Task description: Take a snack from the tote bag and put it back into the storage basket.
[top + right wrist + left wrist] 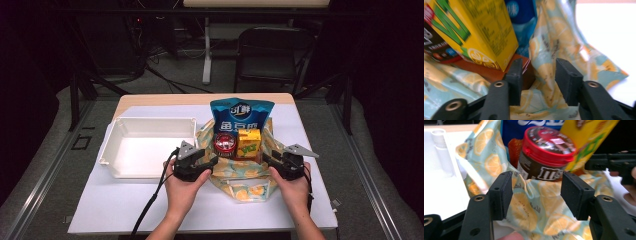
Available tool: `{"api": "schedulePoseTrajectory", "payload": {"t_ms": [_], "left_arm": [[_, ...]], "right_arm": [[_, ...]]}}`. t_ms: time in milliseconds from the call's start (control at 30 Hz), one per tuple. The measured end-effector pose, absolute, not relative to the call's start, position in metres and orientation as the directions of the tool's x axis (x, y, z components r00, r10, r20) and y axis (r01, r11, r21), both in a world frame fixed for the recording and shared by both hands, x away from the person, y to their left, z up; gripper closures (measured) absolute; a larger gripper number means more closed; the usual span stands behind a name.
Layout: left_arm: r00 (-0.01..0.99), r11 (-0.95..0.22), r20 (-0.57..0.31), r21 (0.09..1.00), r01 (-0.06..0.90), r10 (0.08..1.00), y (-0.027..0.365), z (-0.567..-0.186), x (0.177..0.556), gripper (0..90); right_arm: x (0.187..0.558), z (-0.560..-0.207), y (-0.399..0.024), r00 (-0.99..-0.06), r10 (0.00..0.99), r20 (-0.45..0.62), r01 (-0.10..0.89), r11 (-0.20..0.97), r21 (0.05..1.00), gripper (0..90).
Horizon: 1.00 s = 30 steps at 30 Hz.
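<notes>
A lemon-patterned cloth bag (245, 182) lies open at mid-table. Inside it stand a blue snack bag (242, 112), a red-lidded brown jar (225, 143) and a yellow juice carton (248, 142). My left gripper (207, 162) sits at the bag's left edge and is open. In the left gripper view the bag cloth (524, 207) spans the gap of the left gripper (536, 187), with the jar (546, 152) just beyond. My right gripper (267, 159) is at the bag's right edge, open. A fold of cloth (549, 50) rises between the jaws of the right gripper (537, 72), beside the carton (474, 30).
An empty white plastic tray (150, 121) sits on the white sheet just left of the bag, close to my left hand. A black chair (270, 55) and a table leg stand beyond the far edge. Bare sheet lies in front of and to the right of the bag.
</notes>
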<state>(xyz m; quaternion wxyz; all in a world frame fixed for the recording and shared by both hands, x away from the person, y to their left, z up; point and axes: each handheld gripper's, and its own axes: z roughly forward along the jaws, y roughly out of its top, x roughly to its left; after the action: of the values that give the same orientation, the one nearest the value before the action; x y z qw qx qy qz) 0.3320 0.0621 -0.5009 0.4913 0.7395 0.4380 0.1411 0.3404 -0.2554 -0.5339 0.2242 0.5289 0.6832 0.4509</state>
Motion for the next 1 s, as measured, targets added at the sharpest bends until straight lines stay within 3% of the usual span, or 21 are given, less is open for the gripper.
{"api": "schedulePoseTrajectory", "payload": {"t_ms": [100, 167, 267, 300, 333, 533, 833, 1000], "left_arm": [[0.541, -0.158, -0.206, 0.82, 0.55, 0.815, 0.054, -0.514, 0.338, 41.1], [0.523, -0.161, -0.203, 0.807, 0.568, 0.828, 0.051, -0.525, 0.34, 46.8], [0.497, -0.185, -0.128, 0.826, 0.533, 0.858, 0.049, -0.531, 0.338, 64.6], [0.504, -0.169, -0.156, 0.825, 0.539, 0.849, 0.052, -0.531, 0.338, 80.4], [0.506, -0.169, -0.167, 0.816, 0.552, 0.846, 0.054, -0.532, 0.339, 88.8], [0.502, -0.244, -0.111, 0.771, 0.588, 0.858, 0.052, -0.551, 0.338, 90.0], [0.503, -0.242, -0.149, 0.739, 0.629, 0.851, 0.055, -0.566, 0.343, 90.0], [0.521, -0.218, -0.176, 0.764, 0.608, 0.835, 0.061, -0.563, 0.336, 85.8]], "right_arm": [[0.343, -0.539, -0.252, -0.346, 0.925, 0.158, 0.547, 0.063, 0.835, 66.6], [0.344, -0.541, -0.25, -0.354, 0.921, 0.164, 0.551, 0.063, 0.832, 72.7], [0.345, -0.543, -0.25, -0.365, 0.917, 0.163, 0.565, 0.079, 0.821, 83.8], [0.345, -0.544, -0.25, -0.369, 0.914, 0.166, 0.561, 0.077, 0.824, 86.8], [0.344, -0.544, -0.25, -0.374, 0.914, 0.156, 0.563, 0.09, 0.821, 88.9], [0.345, -0.545, -0.248, -0.389, 0.909, 0.148, 0.568, 0.111, 0.815, 90.0], [0.351, -0.559, -0.253, -0.339, 0.93, 0.138, 0.646, 0.124, 0.753, 90.0], [0.338, -0.54, -0.263, -0.36, 0.918, 0.167, 0.565, 0.073, 0.822, 70.3]]}}
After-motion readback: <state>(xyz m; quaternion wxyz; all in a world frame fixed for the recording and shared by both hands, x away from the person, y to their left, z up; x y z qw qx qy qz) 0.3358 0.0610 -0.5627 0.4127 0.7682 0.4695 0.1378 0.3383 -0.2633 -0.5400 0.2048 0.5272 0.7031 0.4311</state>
